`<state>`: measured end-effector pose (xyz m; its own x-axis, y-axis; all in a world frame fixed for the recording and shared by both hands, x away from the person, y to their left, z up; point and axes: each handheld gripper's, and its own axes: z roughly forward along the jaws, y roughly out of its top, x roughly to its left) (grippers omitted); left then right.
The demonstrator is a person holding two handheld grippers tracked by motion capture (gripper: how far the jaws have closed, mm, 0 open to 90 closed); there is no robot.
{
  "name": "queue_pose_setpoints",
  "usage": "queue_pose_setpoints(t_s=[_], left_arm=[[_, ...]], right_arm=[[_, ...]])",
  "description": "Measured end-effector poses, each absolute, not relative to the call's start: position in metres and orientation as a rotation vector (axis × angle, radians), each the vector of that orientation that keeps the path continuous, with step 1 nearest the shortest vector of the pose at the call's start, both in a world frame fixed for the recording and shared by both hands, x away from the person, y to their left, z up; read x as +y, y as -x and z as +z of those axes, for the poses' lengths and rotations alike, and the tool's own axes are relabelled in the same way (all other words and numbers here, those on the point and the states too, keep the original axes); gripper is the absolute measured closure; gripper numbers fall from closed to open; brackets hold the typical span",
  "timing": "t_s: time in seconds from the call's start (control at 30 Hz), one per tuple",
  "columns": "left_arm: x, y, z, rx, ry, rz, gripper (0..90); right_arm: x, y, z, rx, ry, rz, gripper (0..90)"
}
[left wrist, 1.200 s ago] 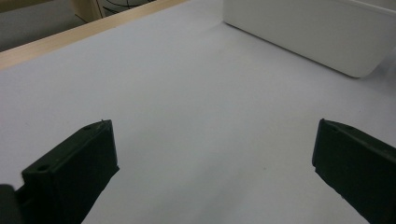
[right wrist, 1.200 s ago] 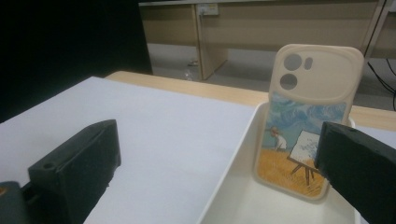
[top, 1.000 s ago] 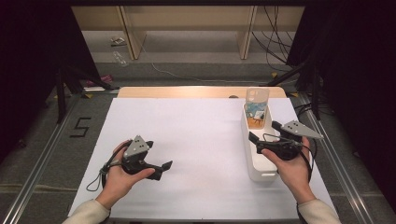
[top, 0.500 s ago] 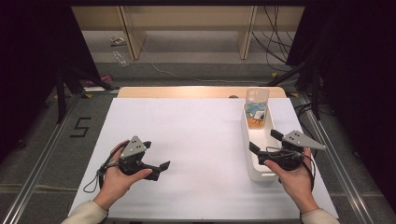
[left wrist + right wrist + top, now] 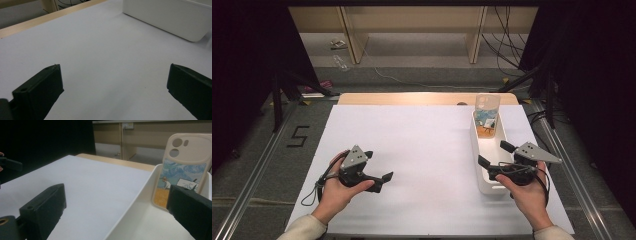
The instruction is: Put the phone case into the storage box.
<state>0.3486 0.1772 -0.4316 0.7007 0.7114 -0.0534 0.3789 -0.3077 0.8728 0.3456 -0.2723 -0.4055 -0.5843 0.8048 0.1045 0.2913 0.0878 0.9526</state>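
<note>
Even overhead light falls on the white bench (image 5: pixel 422 150), bright against near-black surroundings left and right. Shadows beneath the hands are faint and soft. In both gripper views the near black tongs are blurred, and the high view is slightly soft and grainy.

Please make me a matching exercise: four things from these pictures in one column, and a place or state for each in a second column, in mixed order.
Things:
1. phone case
2. white tray
3. left tool
4. right tool

Places or states:
A. open, over the bare white table sheet
B. leans upright at the tray's far end
C. open, at the tray's near end
D. lies long on the right side of the table

Pairs: 1-B, 2-D, 3-A, 4-C
</note>
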Motion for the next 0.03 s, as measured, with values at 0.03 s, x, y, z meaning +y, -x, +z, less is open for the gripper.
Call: queue_pose_setpoints(t_s=[0.03], left_arm=[[0.1775, -0.3488, -0.4316, 0.844, -1.93, 0.428, 0.0]], right_arm=[[-0.2723, -0.3454, -0.4052, 1.922, -1.072, 1.516, 3.6]])
